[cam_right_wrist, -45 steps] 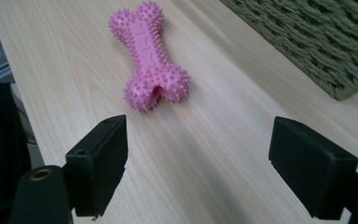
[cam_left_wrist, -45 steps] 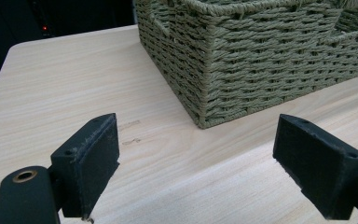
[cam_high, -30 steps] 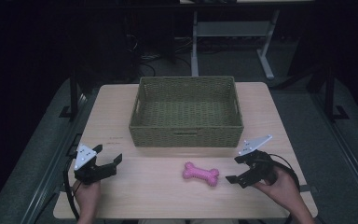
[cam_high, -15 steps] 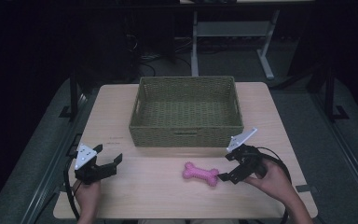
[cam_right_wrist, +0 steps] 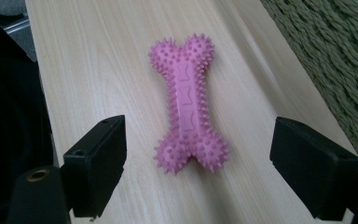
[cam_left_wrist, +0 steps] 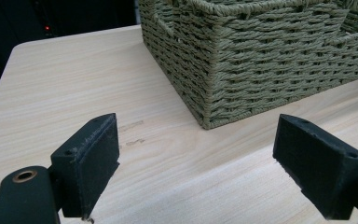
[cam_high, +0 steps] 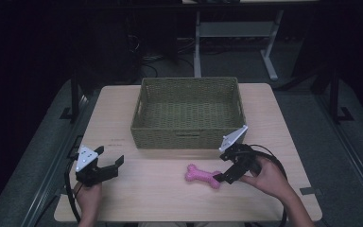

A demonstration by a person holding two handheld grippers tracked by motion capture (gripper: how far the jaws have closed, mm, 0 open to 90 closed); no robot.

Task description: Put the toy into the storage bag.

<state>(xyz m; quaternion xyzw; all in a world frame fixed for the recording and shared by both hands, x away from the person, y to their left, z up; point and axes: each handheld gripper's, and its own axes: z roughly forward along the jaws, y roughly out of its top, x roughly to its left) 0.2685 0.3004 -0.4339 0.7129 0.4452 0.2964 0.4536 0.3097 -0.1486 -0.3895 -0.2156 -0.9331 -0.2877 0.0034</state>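
So starting at the left, the left gripper sits near the front left corner of the table, jaws spread wide with nothing between them, just bare wood and the corner of the woven basket ahead of it in the left gripper view. Moving right, the pink spiky bone toy lies flat on the table just in front of the basket, well clear of its wall. The right gripper is right at the toy's near end, jaws wide open and not touching it (in the right gripper view the bone runs lengthwise away from the camera, roughly centered between the two pads). What could go wrong, I think: closing on just the knobby end could make the rubbery thing squirt out or pivot, since the spikes give a squishy grip. Coming in too low could also shove it forward across the slick wood toward the basket instead of pinching it.
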